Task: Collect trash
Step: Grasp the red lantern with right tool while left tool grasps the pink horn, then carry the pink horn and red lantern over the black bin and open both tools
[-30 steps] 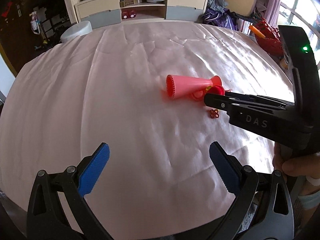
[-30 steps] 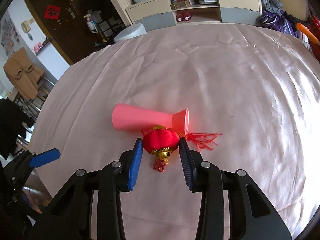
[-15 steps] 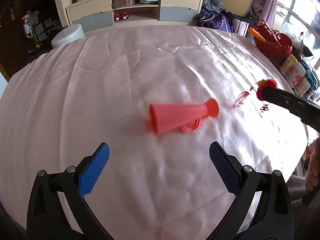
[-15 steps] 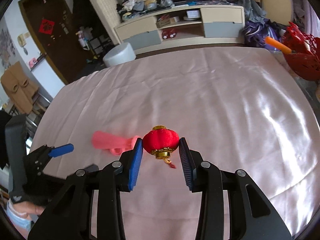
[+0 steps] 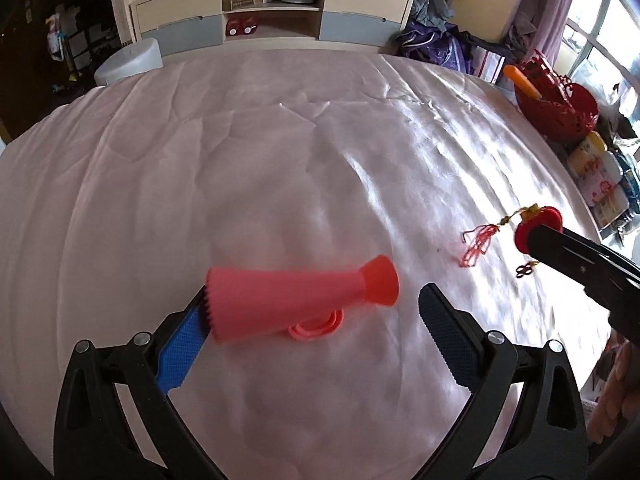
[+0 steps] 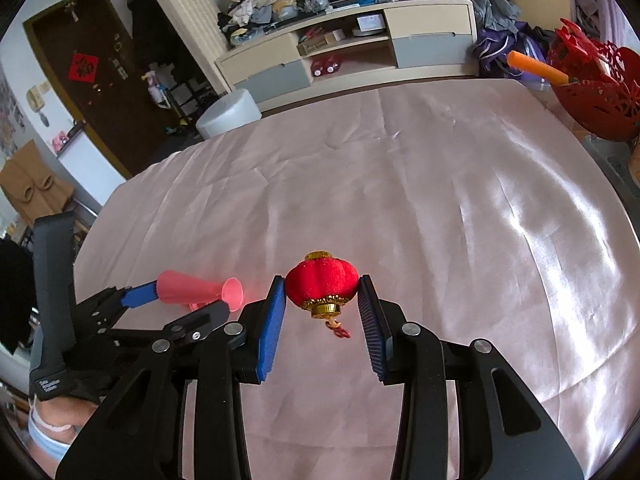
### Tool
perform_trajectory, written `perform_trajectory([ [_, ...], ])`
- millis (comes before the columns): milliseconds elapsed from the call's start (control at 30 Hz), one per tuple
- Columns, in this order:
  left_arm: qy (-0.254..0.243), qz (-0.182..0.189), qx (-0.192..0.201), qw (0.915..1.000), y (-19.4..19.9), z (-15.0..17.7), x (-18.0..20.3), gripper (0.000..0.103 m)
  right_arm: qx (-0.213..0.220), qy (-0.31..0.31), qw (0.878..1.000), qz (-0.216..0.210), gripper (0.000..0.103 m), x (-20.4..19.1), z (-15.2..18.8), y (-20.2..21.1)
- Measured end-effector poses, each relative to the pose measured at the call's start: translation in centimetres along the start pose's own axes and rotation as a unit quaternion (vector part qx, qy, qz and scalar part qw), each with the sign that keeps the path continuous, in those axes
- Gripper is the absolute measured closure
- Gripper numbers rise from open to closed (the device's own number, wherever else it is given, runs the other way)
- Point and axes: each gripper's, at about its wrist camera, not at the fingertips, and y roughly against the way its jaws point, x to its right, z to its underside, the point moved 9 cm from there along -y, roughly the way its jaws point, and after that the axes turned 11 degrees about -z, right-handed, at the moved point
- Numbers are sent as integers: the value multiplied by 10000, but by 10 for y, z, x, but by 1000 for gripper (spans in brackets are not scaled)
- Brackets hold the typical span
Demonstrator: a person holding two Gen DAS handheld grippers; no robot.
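Note:
A pink plastic horn [image 5: 296, 304] lies on its side on the pink tablecloth [image 5: 280, 160], between the blue pads of my left gripper [image 5: 312, 320], which is open around it. The horn also shows in the right wrist view [image 6: 196, 288]. My right gripper [image 6: 322, 300] is shut on a small red lantern ornament [image 6: 322, 282] and holds it above the table. In the left wrist view the lantern [image 5: 536, 226] hangs at the right with its red tassel [image 5: 478, 244] trailing.
A red cut-out basket [image 6: 596, 92] with an orange stick stands at the table's right edge. Bottles [image 5: 592, 168] sit beside it. A cabinet [image 5: 272, 12] and a white stool [image 5: 128, 60] stand beyond the far edge.
My right gripper has lifted the lantern off the table and carried it to the right. My left gripper has moved forward so that its pads sit on either side of the pink horn.

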Motion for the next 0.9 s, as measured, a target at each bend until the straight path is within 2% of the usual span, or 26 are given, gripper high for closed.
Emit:
perform_trajectory([
  [167,-40,-132,16,9999,-10,-4,2,9,-6,-3,10000,26,65,4,1,0],
  [233,-76,-184,70,9998,-9,-6,1,20,-11,-13,10000,42,65,5,1,-1],
  [467,-126,-193,156,9996,7,-3,-6,20,-19,47,10000,50,65,0,5,7],
  [700,-122,-186,483,9986,58,6,-14,20,108,319,9994,47,65,-33,11,37],
  [900,-93,-148,733,9972,112,32,-17,20,164,636,9978,133,65,-64,28,67],
])
